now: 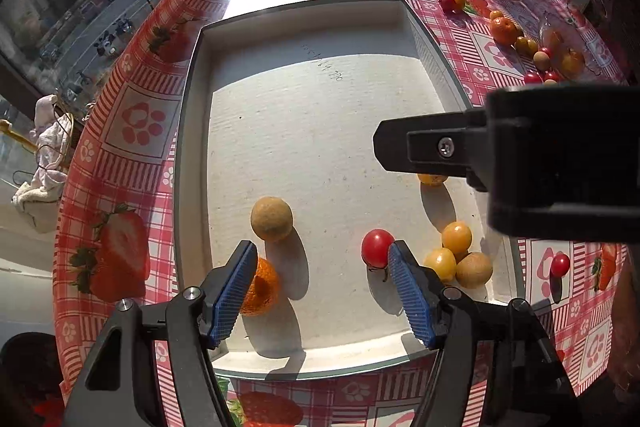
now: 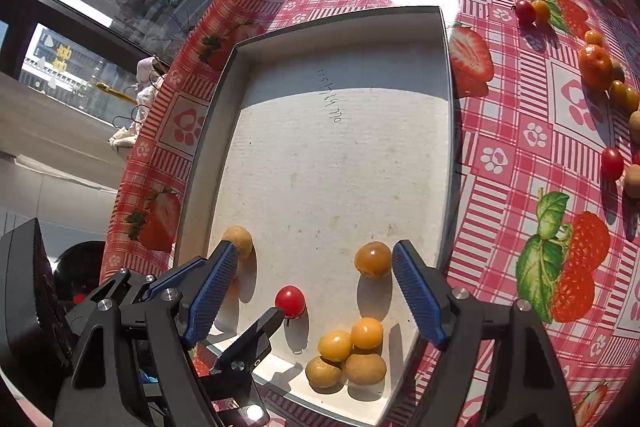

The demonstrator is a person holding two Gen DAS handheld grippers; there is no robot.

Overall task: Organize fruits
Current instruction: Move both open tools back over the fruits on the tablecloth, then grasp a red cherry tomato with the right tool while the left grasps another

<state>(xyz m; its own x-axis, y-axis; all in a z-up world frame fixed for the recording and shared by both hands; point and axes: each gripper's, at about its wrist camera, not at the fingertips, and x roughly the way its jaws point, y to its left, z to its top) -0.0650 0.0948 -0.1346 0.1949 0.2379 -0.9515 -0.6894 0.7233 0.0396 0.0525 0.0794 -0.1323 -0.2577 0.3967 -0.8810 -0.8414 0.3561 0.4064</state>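
Sunlit strawberry-print surface (image 1: pixel 132 123) is carrying shallow white cardboard tray (image 1: pixel 304 131). Small red cherry tomato (image 1: pixel 377 248): light, smooth, bruisable; pinching gently across middle advised. Left gripper (image 1: pixel 322 287), right gripper (image 2: pixel 314 293) are gaping wide, empty.

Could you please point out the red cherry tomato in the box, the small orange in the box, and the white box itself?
red cherry tomato (image 1: pixel 377 247): left wrist view, middle of its skin.
small orange (image 1: pixel 264 287): left wrist view, visible right half.
white box (image 2: pixel 320 167): right wrist view, bare floor.
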